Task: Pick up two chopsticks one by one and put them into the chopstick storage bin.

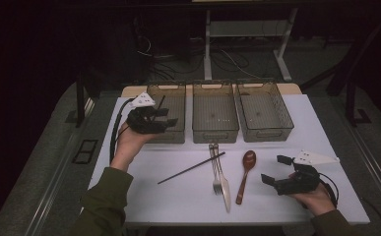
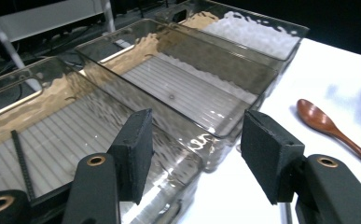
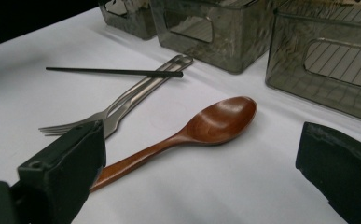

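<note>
**Chopstick in the left bin, one left on the counter**

While the white counter (image 1: 188,196) carries three clear bins, the left bin (image 1: 171,105) already holds one black chopstick (image 2: 22,163). Both tools are empty: the left tool (image 1: 166,118) half-wide over that bin, the right tool (image 1: 277,169) wide near the wooden spoon (image 1: 246,172). The second chopstick (image 1: 190,168) lies across the fork (image 1: 216,172); lifting it carelessly may drag the fork. A knife, probably, lies beside the fork, hard to make out.
</note>
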